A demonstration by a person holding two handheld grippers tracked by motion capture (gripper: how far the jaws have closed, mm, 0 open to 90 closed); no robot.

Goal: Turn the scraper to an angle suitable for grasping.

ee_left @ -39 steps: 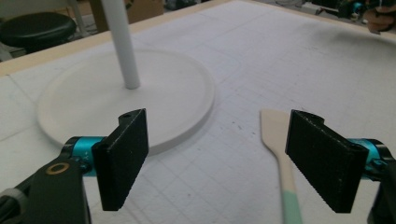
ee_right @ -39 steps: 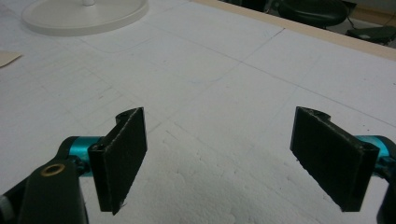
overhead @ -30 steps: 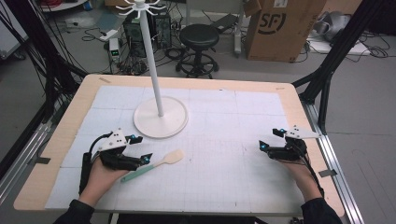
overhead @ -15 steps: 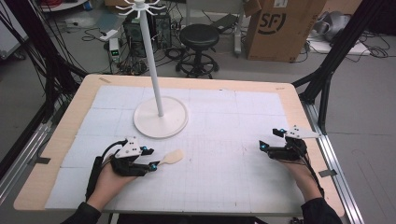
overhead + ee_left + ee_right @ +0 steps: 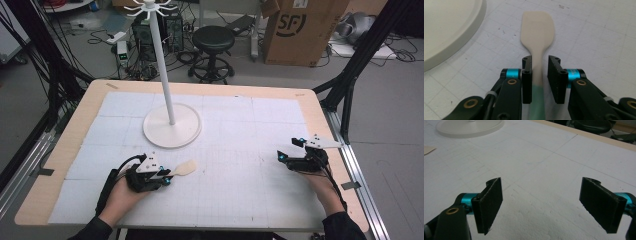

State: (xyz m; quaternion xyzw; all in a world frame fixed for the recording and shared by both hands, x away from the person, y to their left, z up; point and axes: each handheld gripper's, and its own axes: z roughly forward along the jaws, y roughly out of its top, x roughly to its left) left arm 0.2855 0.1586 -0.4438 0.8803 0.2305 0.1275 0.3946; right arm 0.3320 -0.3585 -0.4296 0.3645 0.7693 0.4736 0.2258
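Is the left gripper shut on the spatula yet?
Not quite. The left gripper has its jaws either side of the spatula handle; one touches it, but a narrow gap shows beside the other.

Grey concrete floor (image 5: 400,100) behind the table, cluttered: black round stool (image 5: 213,42) center back, SF-branded cardboard box (image 5: 299,30) to its right, PC tower (image 5: 167,27) and power strip (image 5: 121,49) amid loose cables at back left. Black frame struts (image 5: 365,45) angle down at both back corners of the table. Lighting flat and even, no hard shadows.
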